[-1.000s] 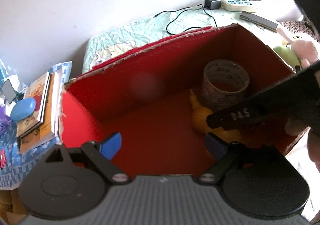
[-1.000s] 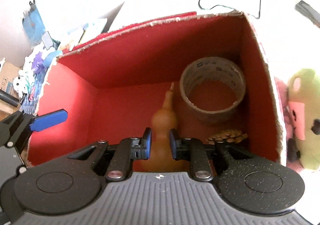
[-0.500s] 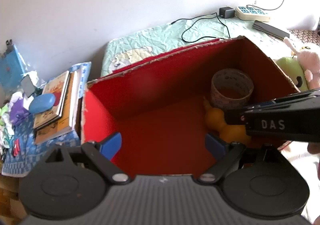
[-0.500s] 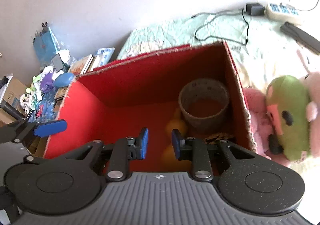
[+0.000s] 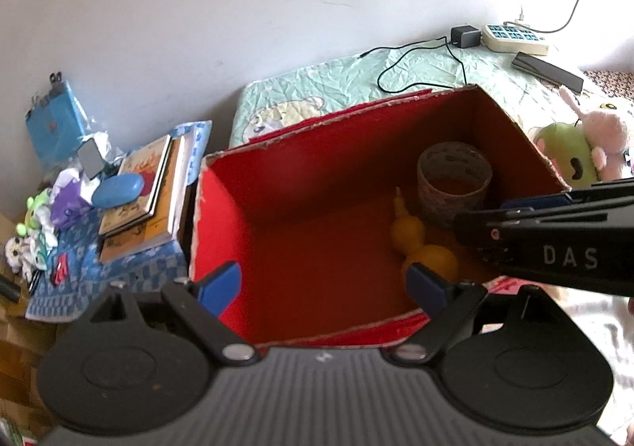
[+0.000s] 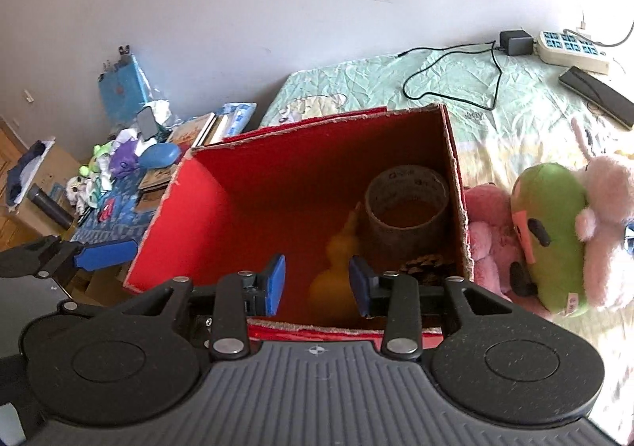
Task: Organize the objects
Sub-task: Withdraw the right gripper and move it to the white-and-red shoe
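1. The bed (image 6: pixel 527 129), under a pale green crumpled sheet, carries most things.
2. A red box (image 6: pixel 206 224) stands open on the bed's near left part.
3. A white power strip (image 6: pixel 570 49) lies at the far right, with a black adapter (image 6: pixel 515 41) just beside it on the left.
4. A black cable (image 6: pixel 447 65) loops across the sheet from the adapter.
5. A dark flat device (image 6: pixel 598 97) lies near the strip.
6. Plush toys sit right of the box: a pink plush toy (image 6: pixel 491 236) touching its wall, a green plush toy (image 6: pixel 554 232) beside that.
7. Left of the bed, a low surface under a blue patterned cloth (image 5: pixel 115 271) holds stacked books (image 5: pixel 146 200) and a blue case (image 5: pixel 119 190) atop them.
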